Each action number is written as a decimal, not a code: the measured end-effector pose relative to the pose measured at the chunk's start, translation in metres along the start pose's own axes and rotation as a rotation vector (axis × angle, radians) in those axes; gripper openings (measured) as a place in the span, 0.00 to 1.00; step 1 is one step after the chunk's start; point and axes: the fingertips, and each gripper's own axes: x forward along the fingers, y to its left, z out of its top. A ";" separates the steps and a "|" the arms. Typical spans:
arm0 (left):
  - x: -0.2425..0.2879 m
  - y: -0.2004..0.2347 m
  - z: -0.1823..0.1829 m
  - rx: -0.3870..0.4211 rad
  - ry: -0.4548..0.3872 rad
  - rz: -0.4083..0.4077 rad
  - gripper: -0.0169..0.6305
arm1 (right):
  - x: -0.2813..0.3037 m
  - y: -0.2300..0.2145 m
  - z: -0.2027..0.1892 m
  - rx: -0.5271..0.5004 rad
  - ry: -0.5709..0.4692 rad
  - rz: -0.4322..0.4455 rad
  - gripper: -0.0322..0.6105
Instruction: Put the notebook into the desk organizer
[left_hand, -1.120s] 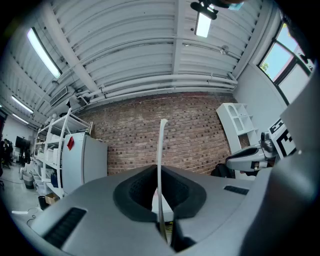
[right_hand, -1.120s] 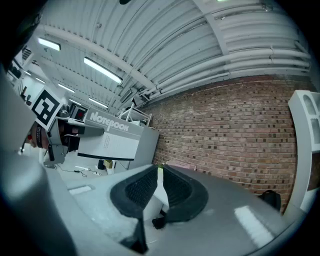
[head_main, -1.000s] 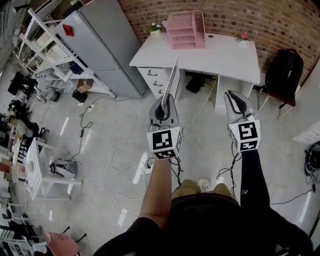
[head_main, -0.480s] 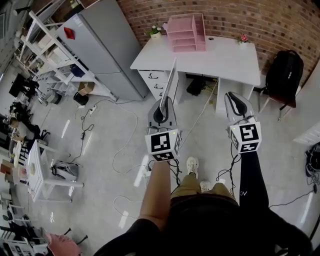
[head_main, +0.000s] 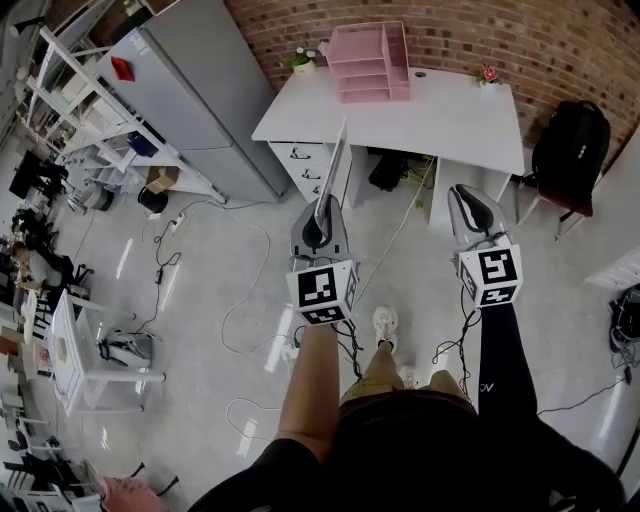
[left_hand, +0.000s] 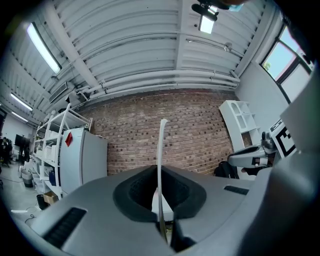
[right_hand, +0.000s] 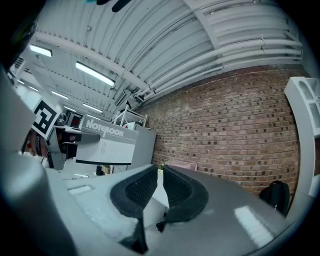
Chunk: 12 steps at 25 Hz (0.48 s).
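**Notebook In Left Gripper**

The left gripper (head_main: 322, 203) is squeezing the thin notebook (head_main: 338, 160), holding it on its edge, likely so it slides into the pink desk organizer (head_main: 370, 62) far off on the white desk (head_main: 440, 115). The right gripper (head_main: 465, 192) is looking closed and empty.

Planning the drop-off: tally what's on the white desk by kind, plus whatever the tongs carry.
Pink tiered desk organizer: 1
Small potted flowers: 2
Thin white notebook, in the left tongs: 1
Total: 4
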 end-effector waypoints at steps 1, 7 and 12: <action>0.007 0.003 -0.002 -0.002 0.001 -0.002 0.05 | 0.007 -0.001 -0.002 -0.001 0.004 0.000 0.11; 0.059 0.022 -0.012 0.003 0.008 -0.028 0.05 | 0.061 -0.011 -0.009 0.001 0.013 -0.001 0.11; 0.113 0.043 -0.018 0.001 0.005 -0.043 0.05 | 0.112 -0.025 -0.013 -0.004 0.017 -0.016 0.11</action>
